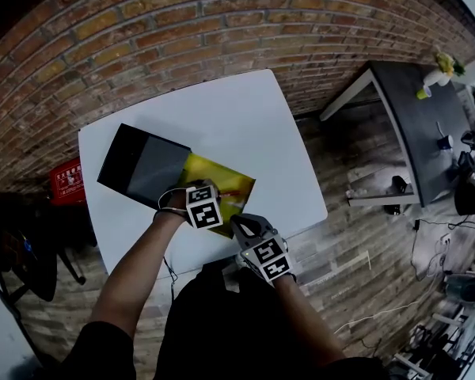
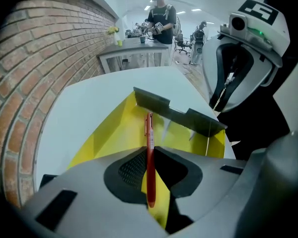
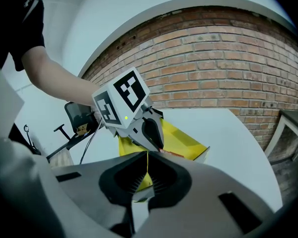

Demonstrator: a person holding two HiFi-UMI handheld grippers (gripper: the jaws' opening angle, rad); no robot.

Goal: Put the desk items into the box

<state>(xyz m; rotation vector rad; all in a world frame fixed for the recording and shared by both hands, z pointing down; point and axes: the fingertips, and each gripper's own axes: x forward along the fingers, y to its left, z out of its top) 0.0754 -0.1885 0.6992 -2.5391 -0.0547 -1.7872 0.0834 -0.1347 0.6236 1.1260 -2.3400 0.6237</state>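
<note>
Starting at the left of the head view: black lid (image 1: 142,165) flat on the white table (image 1: 253,109), at about nine o'clock of the yellow box (image 1: 233,182), probably parked there to keep the opening free. Hinged to the box or merely touching it: cannot tell.

Next, left gripper (image 2: 150,150), clenched on a red pen (image 2: 149,157). Back half of the barrel pinched between the dark pads, front half sticking out toward twelve o'clock in the left gripper view, in line with the jaws. Pointed steeply down over the yellow inside of the box. Judged to be held lengthwise like this so as to slide in along the floor rather than bridge the walls. Pen not yet in the box but above it; tip touching the floor or not, hard to say. Dark flap (image 2: 176,114) standing at the far side of the box, around one o'clock of the pen tip: worth steering clear of on the way down.

Further right, right gripper (image 3: 145,157), at about four o'clock of the left one in the head view, close to the near edge of the table. Clamped together with nothing pinched, only a thin sliver of yellow showing through the seam. Aimed at the left gripper and the box, at twelve o'clock in its own view, apparently held back out of the way. No other desk items in sight on the table, so likely a late stage of the job: lower the pen, let go, then see to the lid.
</note>
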